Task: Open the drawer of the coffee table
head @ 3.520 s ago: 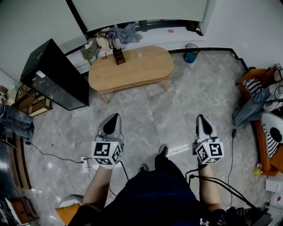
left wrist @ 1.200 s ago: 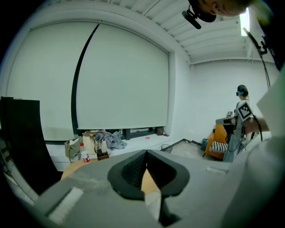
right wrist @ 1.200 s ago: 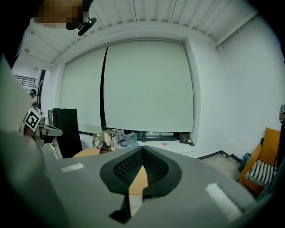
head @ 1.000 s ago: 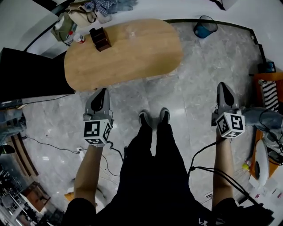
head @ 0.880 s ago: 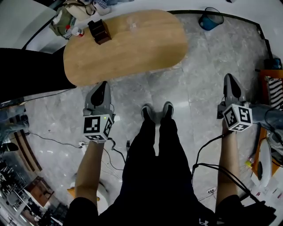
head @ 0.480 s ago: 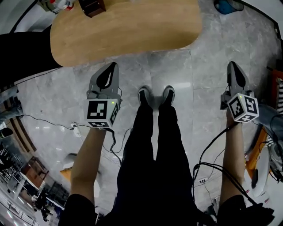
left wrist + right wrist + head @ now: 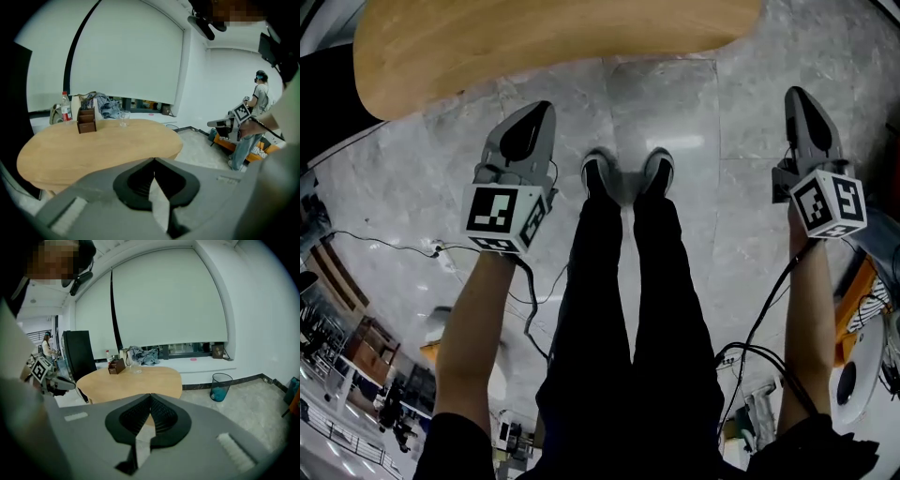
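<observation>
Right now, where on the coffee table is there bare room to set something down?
The coffee table top is bare across its near half and its end toward the blue bin, from the wooden box and glass forward to the edge. It is crowded only at the far rim, around those two.

Oval light-wood coffee table (image 7: pixel 98 154) on a grey marbled tile floor (image 7: pixel 675 103)

Toward the tabletop's far left end stand a small dark-brown wooden organiser box (image 7: pixel 86 123) and, near it but apart, a clear drinking glass (image 7: pixel 123 118). On the floor are the person's black shoes (image 7: pixel 658 173) close to the table's near edge, a thin black cable (image 7: pixel 382 246) leading to a white power strip (image 7: pixel 435 250), and a blue waste bin (image 7: pixel 219 386) beyond the table's right end.
</observation>
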